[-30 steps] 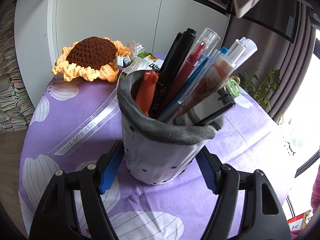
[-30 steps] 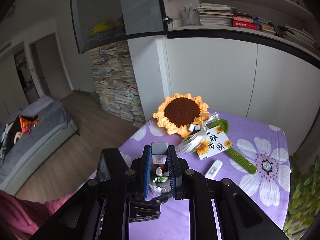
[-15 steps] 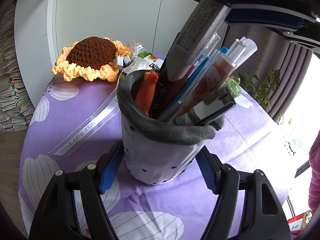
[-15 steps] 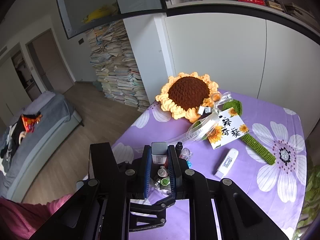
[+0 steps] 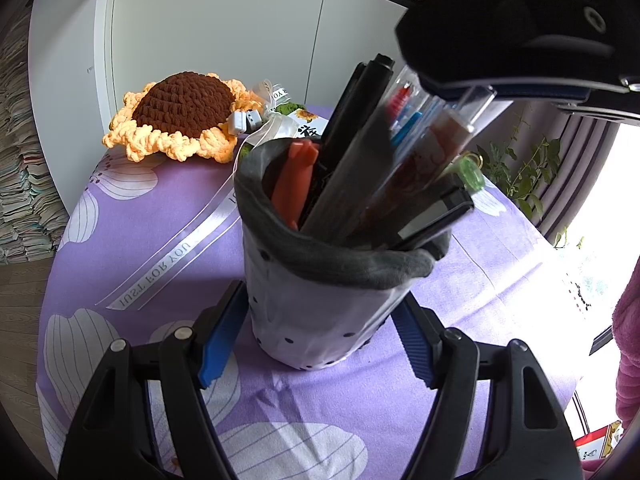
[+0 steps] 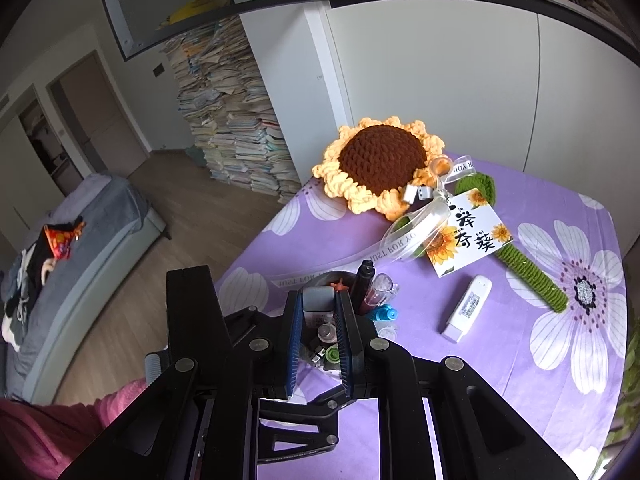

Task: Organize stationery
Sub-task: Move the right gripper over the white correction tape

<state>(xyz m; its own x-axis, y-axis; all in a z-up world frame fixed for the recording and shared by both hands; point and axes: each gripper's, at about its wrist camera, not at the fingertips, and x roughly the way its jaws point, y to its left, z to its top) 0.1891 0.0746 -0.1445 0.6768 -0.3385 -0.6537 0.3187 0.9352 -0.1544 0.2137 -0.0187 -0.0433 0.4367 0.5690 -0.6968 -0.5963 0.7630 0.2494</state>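
Note:
A grey-and-white fabric pen holder point(image 5: 320, 312) stands on the purple flowered tablecloth point(image 5: 132, 240), packed with several pens and markers. My left gripper point(image 5: 320, 300) is shut on its lower body, a blue pad on each side. My right gripper point(image 6: 319, 298) hangs just over the holder's mouth, shut on the top end of a grey stick point(image 6: 318, 300). In the left wrist view this grey stick point(image 5: 352, 176) slants down among the pens and looks blurred; its lower end is hidden inside. The right gripper point(image 5: 500, 40) fills the upper right there.
A crocheted sunflower point(image 6: 380, 160) with a green stem point(image 6: 528, 276), a ribbon point(image 5: 160, 276) and a printed card point(image 6: 468, 236) lie at the table's far side. A white stick-shaped item point(image 6: 466, 308) rests right of the holder. The floor drops away on the left.
My right gripper has come down over the holder, and the grey stick now reaches in among the pens. The left gripper and the holder have not moved.

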